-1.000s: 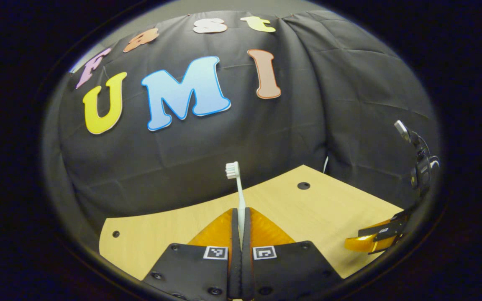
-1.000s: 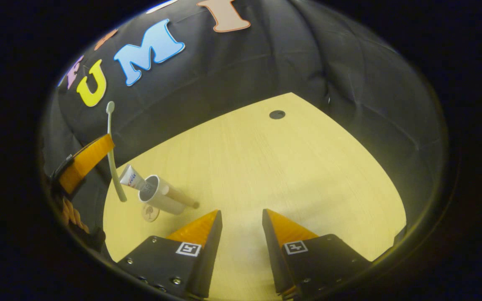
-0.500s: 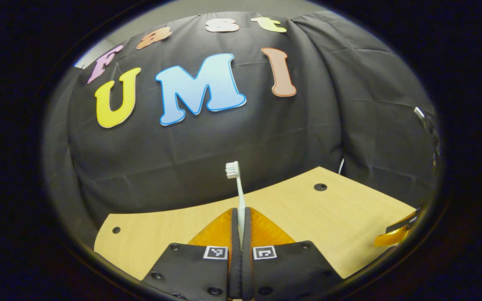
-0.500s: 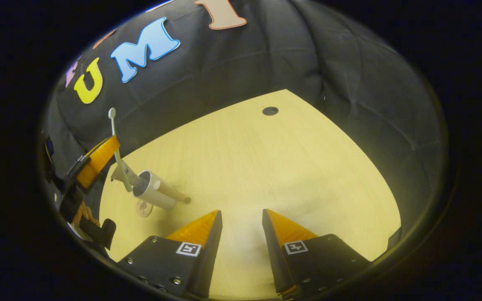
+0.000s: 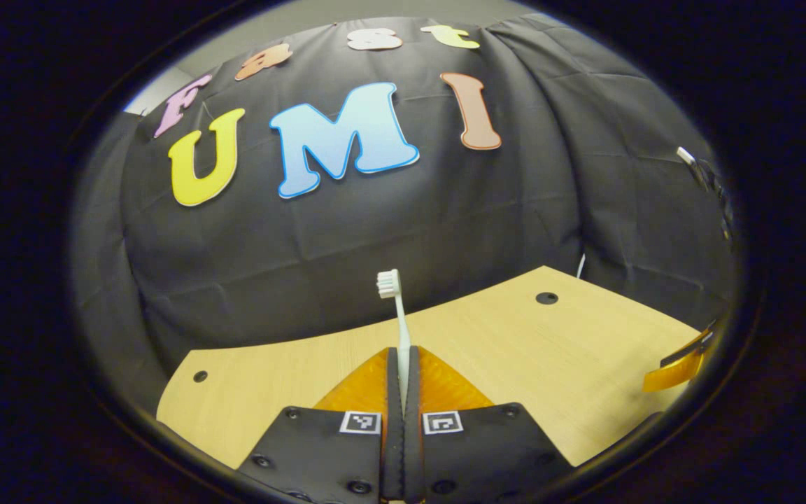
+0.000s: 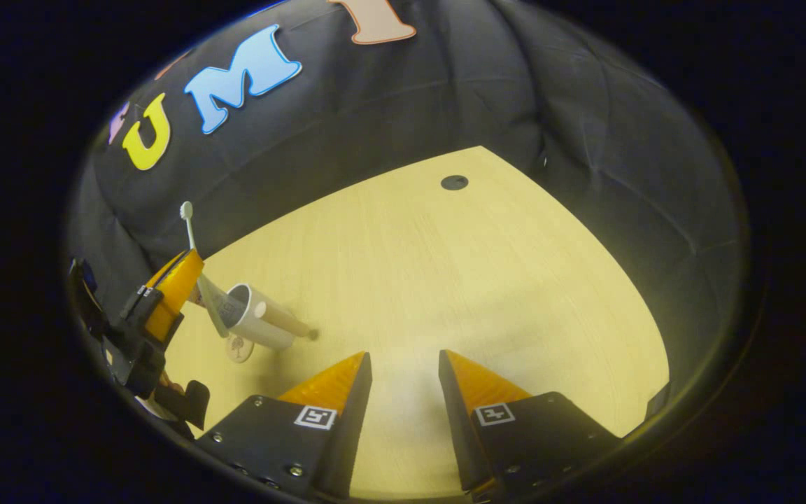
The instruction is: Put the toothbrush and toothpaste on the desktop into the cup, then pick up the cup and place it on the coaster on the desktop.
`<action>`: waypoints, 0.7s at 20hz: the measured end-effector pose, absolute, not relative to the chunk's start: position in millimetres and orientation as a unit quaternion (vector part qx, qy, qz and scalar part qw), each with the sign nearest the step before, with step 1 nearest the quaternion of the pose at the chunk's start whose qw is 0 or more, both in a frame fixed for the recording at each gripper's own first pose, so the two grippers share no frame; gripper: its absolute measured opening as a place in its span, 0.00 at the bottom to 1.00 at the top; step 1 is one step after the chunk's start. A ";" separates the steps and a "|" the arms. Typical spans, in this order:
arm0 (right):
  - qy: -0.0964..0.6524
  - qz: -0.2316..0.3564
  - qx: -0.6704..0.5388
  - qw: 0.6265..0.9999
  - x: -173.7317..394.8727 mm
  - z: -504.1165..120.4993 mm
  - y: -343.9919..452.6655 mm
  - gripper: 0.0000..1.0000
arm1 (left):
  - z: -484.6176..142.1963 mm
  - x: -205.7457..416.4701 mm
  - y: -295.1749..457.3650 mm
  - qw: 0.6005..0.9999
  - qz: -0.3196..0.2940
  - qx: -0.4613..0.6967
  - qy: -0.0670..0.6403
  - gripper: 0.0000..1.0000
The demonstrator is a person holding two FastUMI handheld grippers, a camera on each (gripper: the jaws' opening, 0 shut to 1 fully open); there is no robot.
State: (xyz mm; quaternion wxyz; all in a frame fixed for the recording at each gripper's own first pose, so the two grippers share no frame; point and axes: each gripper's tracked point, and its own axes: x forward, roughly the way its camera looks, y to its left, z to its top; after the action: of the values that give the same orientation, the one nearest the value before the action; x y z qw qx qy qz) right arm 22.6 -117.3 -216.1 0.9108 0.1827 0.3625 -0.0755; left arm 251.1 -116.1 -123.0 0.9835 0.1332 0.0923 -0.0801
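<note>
My left gripper [image 5: 401, 358] is shut on a white toothbrush [image 5: 397, 318] that stands upright, bristle head on top. In the right gripper view, the left gripper [image 6: 173, 290] holds the toothbrush [image 6: 192, 241] just left of the white cup [image 6: 257, 323]. The brush's lower end reaches the cup's mouth; whether it is inside I cannot tell. The toothpaste tube [image 6: 211, 295] leans out of the cup, partly hidden by the brush. A small round coaster [image 6: 238, 348] lies beside the cup, on its near side. My right gripper [image 6: 403, 358] is open over bare table, to the right of the cup.
The light wooden desktop [image 6: 459, 280] has a dark round hole [image 6: 454, 183] near its far edge, and the black cloth wall stands behind it. One finger of the right gripper [image 5: 677, 367] shows at the right edge of the left gripper view.
The left gripper has come down and nearer the cup with the toothbrush, whose lower end is now at the cup's mouth. The right gripper stays open and has barely moved.
</note>
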 end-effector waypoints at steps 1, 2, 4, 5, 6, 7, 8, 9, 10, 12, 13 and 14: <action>0.363 -0.075 0.182 0.911 23.4 -216.2 -115.9 0.57 | -123.5 250.7 -115.6 0.984 -0.079 0.132 0.090 0.08; 0.363 -0.074 0.181 0.911 24.4 -216.2 -114.7 0.57 | -121.8 251.6 -115.9 0.985 -0.079 0.128 0.085 0.08; 0.364 -0.074 0.179 0.911 24.8 -216.7 -113.5 0.57 | -119.7 256.6 -117.4 0.985 -0.081 0.129 0.078 0.07; 0.365 -0.074 0.179 0.911 24.5 -217.1 -113.1 0.57 | -118.0 260.1 -118.4 0.984 -0.082 0.137 0.074 0.07; 0.366 -0.075 0.178 0.910 24.1 -217.9 -112.6 0.57 | -114.6 264.8 -119.8 0.984 -0.084 0.145 0.066 0.07; 0.368 -0.075 0.177 0.910 22.8 -218.5 -112.3 0.57 | -111.6 268.4 -121.9 0.983 -0.088 0.150 0.060 0.07; 0.369 -0.076 0.176 0.909 22.6 -219.0 -113.2 0.57 | -112.4 270.9 -123.6 0.983 -0.090 0.153 0.056 0.08; 0.369 -0.077 0.176 0.909 22.1 -218.2 -114.1 0.57 | -115.0 272.7 -123.7 0.983 -0.090 0.151 0.057 0.08; 0.368 -0.079 0.177 0.909 22.8 -217.5 -114.0 0.57 | -117.4 273.9 -121.4 0.984 -0.087 0.147 0.058 0.08; 0.368 -0.083 0.180 0.909 23.7 -217.5 -116.2 0.57 | -126.2 274.3 -117.3 0.985 -0.080 0.135 0.068 0.08; 0.367 -0.085 0.182 0.908 23.9 -217.3 -117.4 0.57 | -130.4 273.4 -114.0 0.986 -0.076 0.132 0.070 0.08; 0.367 -0.086 0.184 0.908 24.1 -217.7 -117.1 0.57 | -130.4 272.3 -113.9 0.986 -0.074 0.127 0.074 0.08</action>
State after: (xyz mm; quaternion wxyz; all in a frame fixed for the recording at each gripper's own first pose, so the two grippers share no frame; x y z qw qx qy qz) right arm 24.1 -117.1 -217.7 0.9077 0.1837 0.3674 -0.0861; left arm 272.3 -113.9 -130.4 0.9863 0.1273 0.0736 -0.0744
